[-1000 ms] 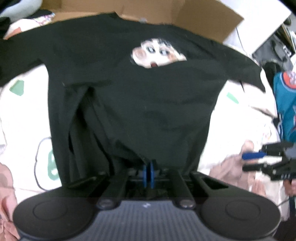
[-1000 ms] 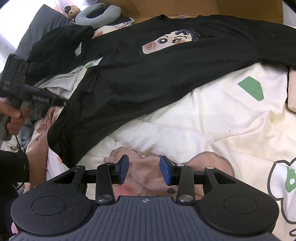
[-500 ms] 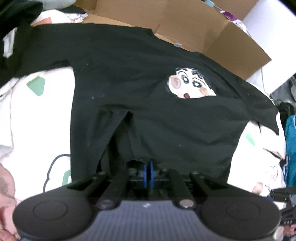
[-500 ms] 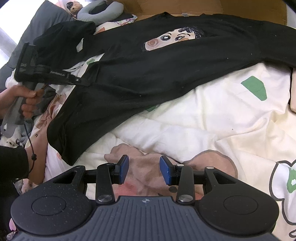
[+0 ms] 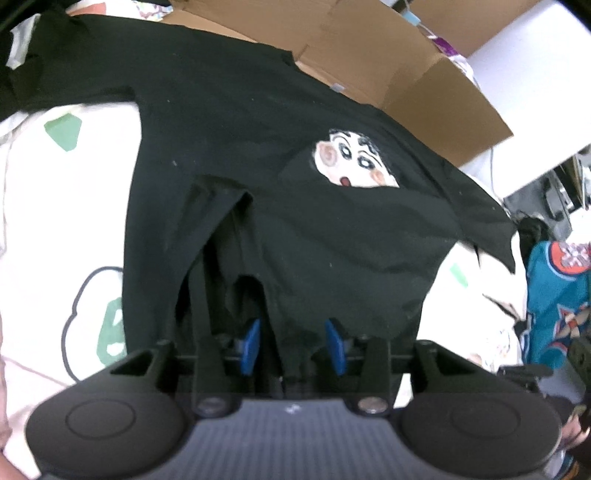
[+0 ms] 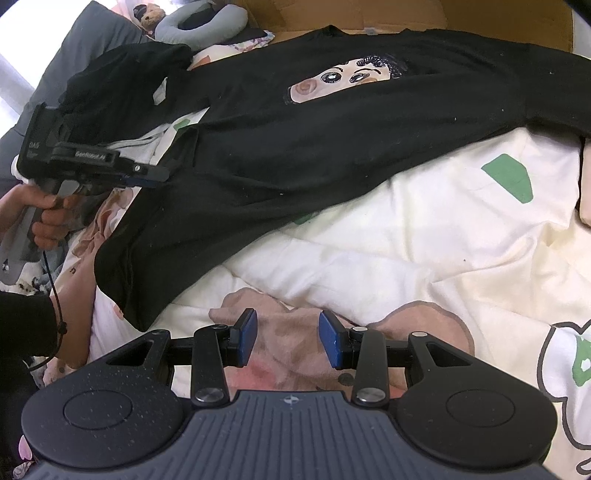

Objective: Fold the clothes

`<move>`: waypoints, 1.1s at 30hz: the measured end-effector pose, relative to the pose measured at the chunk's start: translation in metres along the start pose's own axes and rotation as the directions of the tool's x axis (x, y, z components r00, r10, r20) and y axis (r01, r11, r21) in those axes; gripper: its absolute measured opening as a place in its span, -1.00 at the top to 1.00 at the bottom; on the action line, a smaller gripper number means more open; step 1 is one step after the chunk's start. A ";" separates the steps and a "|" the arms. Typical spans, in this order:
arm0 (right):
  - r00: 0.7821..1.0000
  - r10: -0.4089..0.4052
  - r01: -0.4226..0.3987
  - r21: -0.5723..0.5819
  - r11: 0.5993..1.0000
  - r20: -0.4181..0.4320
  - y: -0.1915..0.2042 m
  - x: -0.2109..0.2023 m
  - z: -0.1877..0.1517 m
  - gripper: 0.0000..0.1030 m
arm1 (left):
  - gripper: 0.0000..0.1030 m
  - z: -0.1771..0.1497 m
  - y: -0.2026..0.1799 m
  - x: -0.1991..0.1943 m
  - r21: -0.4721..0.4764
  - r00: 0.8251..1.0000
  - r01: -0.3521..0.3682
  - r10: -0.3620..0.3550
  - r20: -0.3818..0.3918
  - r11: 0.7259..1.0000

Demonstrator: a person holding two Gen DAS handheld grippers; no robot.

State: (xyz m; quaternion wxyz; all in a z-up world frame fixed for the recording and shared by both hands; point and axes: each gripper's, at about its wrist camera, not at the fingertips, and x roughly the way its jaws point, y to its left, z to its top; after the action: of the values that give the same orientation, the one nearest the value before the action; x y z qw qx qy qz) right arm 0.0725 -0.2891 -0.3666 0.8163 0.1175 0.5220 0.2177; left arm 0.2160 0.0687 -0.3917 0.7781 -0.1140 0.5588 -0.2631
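Since the earlier frame our left gripper (image 5: 291, 345) has gone from pinched shut on the hem of the black T-shirt (image 5: 295, 206) to a parting stance: its jaws are opening, the blue pads (image 5: 251, 341) now stand apart, and the dark cloth still lies between them without either pad pressing on it. It has also travelled along the bed, so the cartoon face print (image 5: 354, 162) now sits to the upper right of its view where it was nearer the middle before. Our right gripper (image 6: 288, 339) has not shifted; its jaws stand partly spread with nothing between them, hovering over a pinkish patch of the printed cream bedsheet (image 6: 424, 221). Closest to us in the right wrist view lies that sheet with its green shapes. Beyond it the T-shirt is spread across the bed, its lower part folded up so that the fold edge cuts across the face print, one sleeve reaching out to the far right. At the left of that view a hand (image 6: 48, 214) grips the left tool above the shirt's side edge. Farther off lie a heap of dark clothing (image 6: 122, 77) and a grey neck pillow (image 6: 199, 26), and behind the shirt's collar stands a brown cardboard box (image 5: 406, 74). A teal patterned garment (image 5: 554, 295) shows at the right edge of the left wrist view.
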 end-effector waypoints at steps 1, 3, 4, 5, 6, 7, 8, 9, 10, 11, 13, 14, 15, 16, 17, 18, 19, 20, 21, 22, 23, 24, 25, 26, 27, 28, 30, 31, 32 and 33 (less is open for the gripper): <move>1.000 0.000 0.000 0.001 1.000 0.000 0.000 0.000 0.000 0.14 | 0.20 -0.003 0.000 0.000 0.008 1.000 0.003 -0.003 -0.006 1.000; 1.000 0.000 0.000 0.002 1.000 -0.001 0.000 0.000 0.000 0.14 | 0.20 -0.009 0.000 0.003 0.018 1.000 0.009 -0.009 -0.022 1.000; 1.000 0.001 -0.001 0.002 1.000 -0.001 0.000 0.000 0.000 0.14 | 0.22 -0.012 0.000 0.005 0.024 0.999 0.012 -0.012 -0.030 1.000; 1.000 0.003 -0.003 0.005 1.000 0.000 0.000 0.000 0.000 0.14 | 0.23 -0.014 -0.001 0.009 0.036 0.999 0.009 -0.008 -0.039 0.999; 1.000 0.006 -0.006 0.008 1.000 0.001 0.000 0.000 0.001 0.14 | 0.29 -0.015 -0.002 0.011 0.058 0.999 0.002 0.001 -0.043 0.998; 1.000 0.010 -0.011 0.012 1.000 0.003 0.000 0.000 0.002 0.14 | 0.42 -0.016 -0.004 0.013 0.079 0.999 -0.005 0.009 -0.047 0.997; 1.000 0.016 -0.016 0.017 1.000 0.005 -0.001 -0.001 0.002 0.14 | 0.51 -0.017 -0.005 0.015 0.100 0.999 -0.012 0.017 -0.051 0.995; 1.000 0.022 -0.022 0.023 0.999 0.008 -0.001 -0.001 0.003 0.14 | 0.70 -0.018 -0.007 0.015 0.111 0.999 -0.010 0.016 -0.048 0.994; 0.999 0.031 -0.031 0.031 0.999 0.011 -0.001 -0.002 0.004 0.14 | 0.81 -0.017 -0.008 0.012 0.121 0.999 -0.006 0.011 -0.042 0.993; 0.999 0.040 -0.040 0.039 0.998 0.014 -0.001 -0.003 0.005 0.14 | 0.81 -0.017 -0.010 0.010 0.131 0.999 -0.002 0.007 -0.036 0.991; 0.998 0.053 -0.054 0.052 0.997 0.022 -0.001 -0.004 0.005 0.14 | 0.81 -0.017 -0.013 0.007 0.142 1.000 0.005 -0.001 -0.029 0.990; 0.998 0.057 -0.058 0.056 0.997 0.026 -0.001 -0.005 0.006 0.14 | 0.81 -0.016 -0.014 0.006 0.144 1.000 0.008 -0.004 -0.028 0.990; 0.998 0.059 -0.061 0.058 0.996 0.028 -0.001 -0.005 0.006 0.14 | 0.77 -0.016 -0.015 0.005 0.147 1.000 0.011 -0.007 -0.026 0.989; 0.998 0.062 -0.064 0.060 0.996 0.031 0.000 -0.005 0.006 0.14 | 0.74 -0.015 -0.016 0.004 0.149 1.000 0.014 -0.011 -0.025 0.989; 0.998 0.063 -0.065 0.059 0.996 0.031 0.000 -0.005 0.006 0.14 | 0.72 -0.015 -0.017 0.004 0.152 1.000 0.014 -0.011 -0.026 0.988; 0.997 0.064 -0.066 0.058 0.996 0.031 0.001 -0.005 0.006 0.14 | 0.67 -0.015 -0.017 0.004 0.155 1.000 0.014 -0.010 -0.026 0.988; 0.997 0.065 -0.067 0.056 0.996 0.032 0.001 -0.005 0.007 0.14 | 0.63 -0.016 -0.017 0.003 0.160 1.000 0.008 -0.004 -0.026 0.987; 0.997 0.066 -0.068 0.055 0.996 0.031 0.001 -0.005 0.007 0.14 | 0.61 -0.016 -0.018 0.003 0.168 1.000 0.001 0.004 -0.028 0.986; 0.997 0.067 -0.069 0.053 0.996 0.030 0.001 -0.005 0.006 0.14 | 0.60 -0.016 -0.020 0.003 0.175 0.999 -0.010 0.015 -0.028 0.984; 0.997 0.067 -0.068 0.052 0.996 0.028 0.000 -0.005 0.006 0.14 | 0.60 -0.016 -0.021 0.001 0.183 0.999 -0.017 0.022 -0.028 0.983; 0.997 0.066 -0.067 0.052 0.996 0.027 0.000 -0.005 0.006 0.14 | 0.60 -0.017 -0.022 0.000 0.189 0.999 -0.024 0.030 -0.028 0.982; 0.998 0.064 -0.065 0.053 0.996 0.026 -0.001 -0.005 0.006 0.14 | 0.60 -0.018 -0.022 -0.003 0.193 0.999 -0.027 0.033 -0.026 0.981; 0.998 0.062 -0.064 0.054 0.997 0.024 -0.002 -0.004 0.006 0.14 | 0.60 -0.018 -0.022 -0.005 0.191 0.999 -0.025 0.030 -0.020 0.981; 0.998 0.061 -0.062 0.055 0.997 0.023 -0.002 -0.004 0.005 0.14 | 0.60 -0.019 -0.022 -0.007 0.191 1.000 -0.022 0.025 -0.015 0.981; 0.998 0.059 -0.060 0.055 0.997 0.021 -0.003 -0.003 0.005 0.14 | 0.60 -0.019 -0.022 -0.009 0.192 1.000 -0.019 0.021 -0.010 0.981; 0.998 0.058 -0.059 0.053 0.997 0.018 -0.002 -0.003 0.005 0.14 | 0.60 -0.019 -0.023 -0.008 0.198 1.000 -0.019 0.021 -0.010 0.980; 0.998 0.056 -0.057 0.048 0.997 0.014 -0.002 -0.001 0.005 0.14 | 0.60 -0.019 -0.024 -0.004 0.210 0.999 -0.025 0.029 -0.014 0.977; 0.998 0.056 -0.056 0.046 0.997 0.013 -0.002 -0.001 0.005 0.14 | 0.60 -0.018 -0.024 -0.001 0.217 0.999 -0.033 0.038 -0.017 0.976; 0.998 0.056 -0.056 0.043 0.997 0.011 -0.002 -0.001 0.004 0.14 | 0.60 -0.019 -0.024 0.001 0.222 0.999 -0.041 0.046 -0.015 0.974; 0.998 0.055 -0.056 0.041 0.998 0.009 -0.001 -0.001 0.004 0.14 | 0.60 -0.019 -0.023 0.002 0.227 0.998 -0.052 0.056 -0.011 0.972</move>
State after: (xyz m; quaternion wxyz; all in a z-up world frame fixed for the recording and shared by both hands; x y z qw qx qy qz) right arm 0.0757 -0.2908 -0.3648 0.8095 0.1496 0.5195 0.2291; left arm 0.1923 0.0502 -0.3891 0.7881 -0.0067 0.5346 -0.3048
